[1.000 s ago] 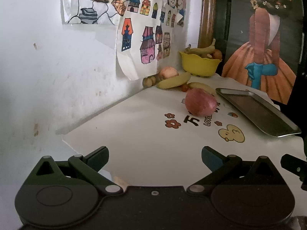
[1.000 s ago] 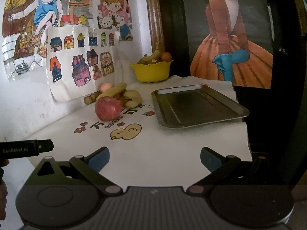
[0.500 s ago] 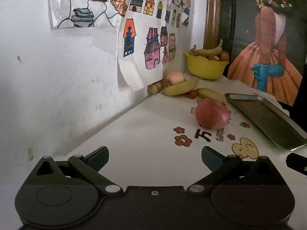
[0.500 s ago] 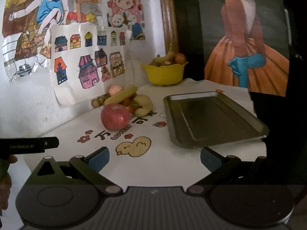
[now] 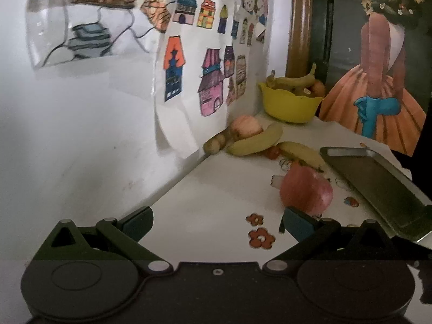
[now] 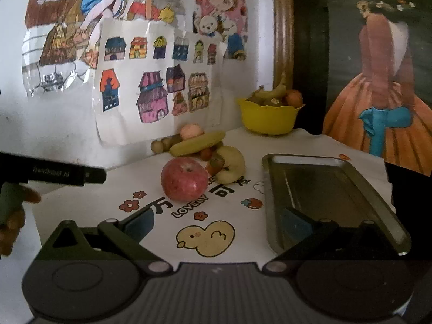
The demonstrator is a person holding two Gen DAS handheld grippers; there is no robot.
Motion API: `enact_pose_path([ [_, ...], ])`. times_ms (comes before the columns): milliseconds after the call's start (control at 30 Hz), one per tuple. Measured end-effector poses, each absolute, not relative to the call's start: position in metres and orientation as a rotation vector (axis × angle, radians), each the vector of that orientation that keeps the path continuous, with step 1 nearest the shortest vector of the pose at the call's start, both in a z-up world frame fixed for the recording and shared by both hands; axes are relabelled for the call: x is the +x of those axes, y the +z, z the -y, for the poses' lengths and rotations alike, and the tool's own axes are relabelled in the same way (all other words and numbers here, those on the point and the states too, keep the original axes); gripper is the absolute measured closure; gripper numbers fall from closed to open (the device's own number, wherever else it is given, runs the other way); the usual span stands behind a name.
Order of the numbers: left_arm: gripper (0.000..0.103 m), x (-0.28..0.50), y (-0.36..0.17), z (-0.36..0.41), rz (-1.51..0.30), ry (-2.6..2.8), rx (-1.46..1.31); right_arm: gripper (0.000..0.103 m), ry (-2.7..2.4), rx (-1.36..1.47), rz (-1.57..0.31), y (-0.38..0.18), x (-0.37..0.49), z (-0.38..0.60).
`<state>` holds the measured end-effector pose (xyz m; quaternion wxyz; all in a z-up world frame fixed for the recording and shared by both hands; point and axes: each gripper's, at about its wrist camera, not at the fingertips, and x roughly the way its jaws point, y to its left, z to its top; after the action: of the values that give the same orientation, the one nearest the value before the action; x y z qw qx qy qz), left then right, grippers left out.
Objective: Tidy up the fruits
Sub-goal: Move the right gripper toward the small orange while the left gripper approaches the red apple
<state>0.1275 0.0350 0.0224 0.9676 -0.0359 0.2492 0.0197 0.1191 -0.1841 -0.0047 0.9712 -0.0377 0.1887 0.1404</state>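
Observation:
A red apple (image 5: 306,190) (image 6: 185,179) stands on the white printed tabletop, just ahead of my left gripper's right finger. Behind it lie two bananas (image 5: 255,141) (image 6: 197,143), a pale peach (image 5: 247,125) (image 6: 190,131), small red fruits (image 6: 206,153) and a brown knobbly root (image 5: 214,143). My left gripper (image 5: 216,220) is open over bare tabletop, left of the apple. My right gripper (image 6: 218,222) is open too, with its right finger over the near end of the metal tray (image 6: 332,189) (image 5: 378,183). The tray holds nothing.
A yellow bowl (image 5: 290,105) (image 6: 270,117) with bananas and an orange fruit stands at the back by a wooden frame. Drawings hang on the white wall along the left. The left gripper's body (image 6: 59,174) and a hand show at the right wrist view's left edge.
Both grippers have moved forward over the table toward the fruit and tray. The apple now sits close to the left gripper's right finger. Both stay open.

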Motion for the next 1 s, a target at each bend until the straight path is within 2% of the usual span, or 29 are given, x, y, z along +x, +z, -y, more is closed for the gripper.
enact_pose_path([
  [467,0.001,0.158,0.015,0.006,-0.498,-0.129,0.011,0.0,0.263,-0.159,-0.384,0.012,0.166,0.209],
  [1000,0.001,0.197,0.003,0.045,-0.537,-0.207,0.089,0.0,0.475,-0.234,-0.387,0.031,0.253,0.204],
])
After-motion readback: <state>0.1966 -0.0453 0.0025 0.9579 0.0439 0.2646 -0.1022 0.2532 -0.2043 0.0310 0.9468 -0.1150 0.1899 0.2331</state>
